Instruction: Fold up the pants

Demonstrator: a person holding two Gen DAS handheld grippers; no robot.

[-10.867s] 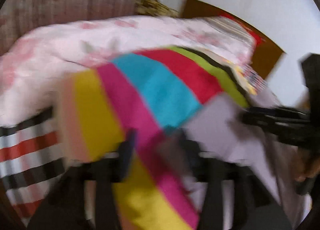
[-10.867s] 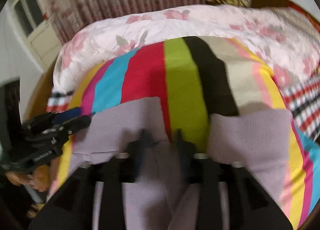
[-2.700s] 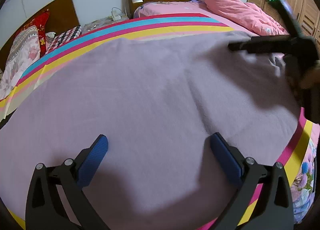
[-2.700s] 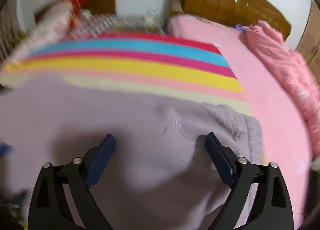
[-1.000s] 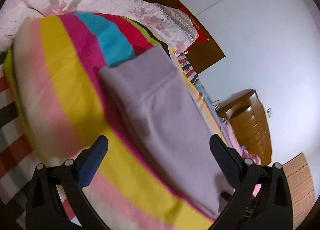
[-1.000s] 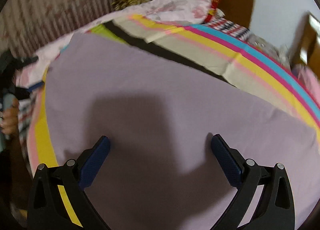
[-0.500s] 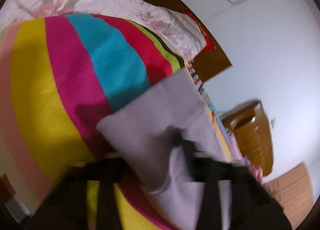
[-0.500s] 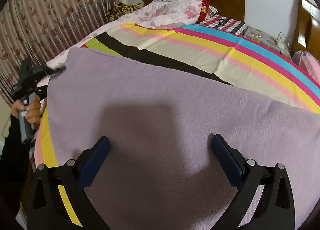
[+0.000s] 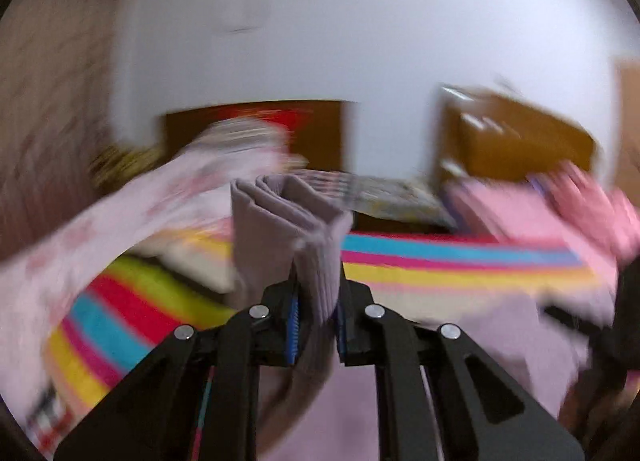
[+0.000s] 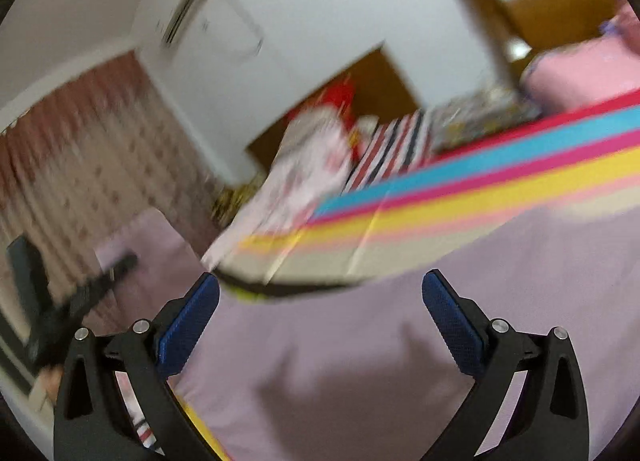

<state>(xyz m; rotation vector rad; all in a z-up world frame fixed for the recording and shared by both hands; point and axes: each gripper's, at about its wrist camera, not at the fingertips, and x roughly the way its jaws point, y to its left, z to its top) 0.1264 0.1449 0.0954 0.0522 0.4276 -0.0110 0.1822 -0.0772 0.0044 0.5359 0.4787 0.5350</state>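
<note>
- The lilac pants (image 9: 292, 229) lie on the striped blanket (image 9: 460, 261). One bunched end stands up between the pads of the left gripper (image 9: 316, 325), whose jaws are closing on it.
- The long axis runs from there toward the right gripper (image 10: 320, 325) — spread wide, empty, above the flat cloth.
- A second ago the left tongs were released — now they clench the fabric and it is raised.

Both views motion-blurred; far headboard (image 9: 256, 129) & pillows can't be made out in detail. Pants (image 10: 400, 341) cut off by near edge of right view. In the left view the left hand-held gripper (image 9: 316, 325) hides the pinched bit of fabric.
</note>
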